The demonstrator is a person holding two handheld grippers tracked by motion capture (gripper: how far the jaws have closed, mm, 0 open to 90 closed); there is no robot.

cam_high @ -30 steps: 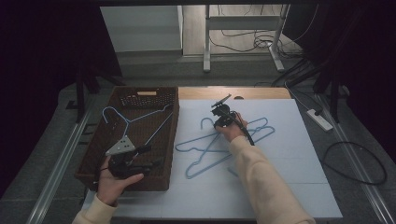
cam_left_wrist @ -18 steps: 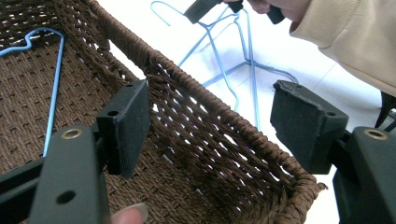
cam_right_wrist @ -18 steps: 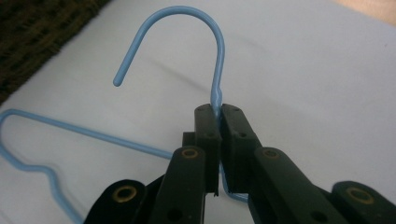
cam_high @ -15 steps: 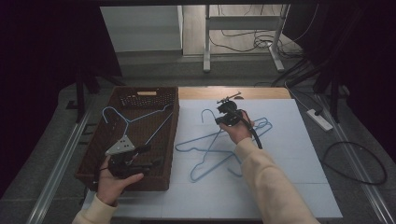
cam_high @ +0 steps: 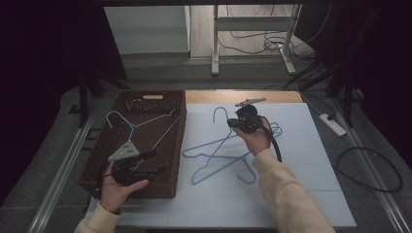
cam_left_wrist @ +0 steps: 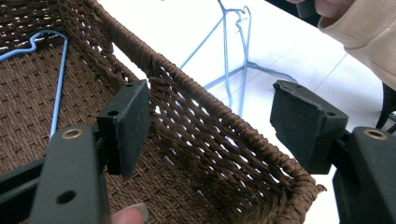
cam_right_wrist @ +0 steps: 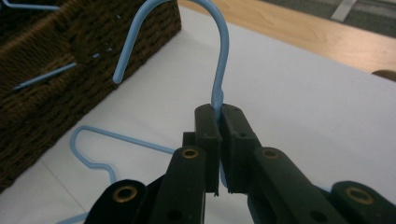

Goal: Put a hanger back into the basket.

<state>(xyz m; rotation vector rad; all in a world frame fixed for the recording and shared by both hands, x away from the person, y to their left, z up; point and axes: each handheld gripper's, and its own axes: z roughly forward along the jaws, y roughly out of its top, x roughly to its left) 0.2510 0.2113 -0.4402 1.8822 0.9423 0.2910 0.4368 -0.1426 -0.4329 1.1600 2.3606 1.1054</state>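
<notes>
Pinching a blue wire hanger (cam_high: 218,150) by the neck of its hook, the right gripper (cam_high: 232,124) holds it over the white table (cam_high: 311,160).

From the high view, that hanger slants down from the right gripper to the tabletop, where another blue hanger (cam_high: 265,133) lies beside it; the left gripper (cam_high: 158,162) hovers over the near end of the brown wicker basket (cam_high: 145,99), which contains a third blue hanger (cam_high: 138,124).
In the left gripper view, the jaws stand spread wide with nothing between them, above the basket's woven rim (cam_left_wrist: 224,121), and the hangers on the table (cam_left_wrist: 233,56) show beyond.
In the right gripper view, the jaws are pressed together on the hanger's hook (cam_right_wrist: 217,56), which curves up and over toward the basket corner (cam_right_wrist: 93,46).
</notes>
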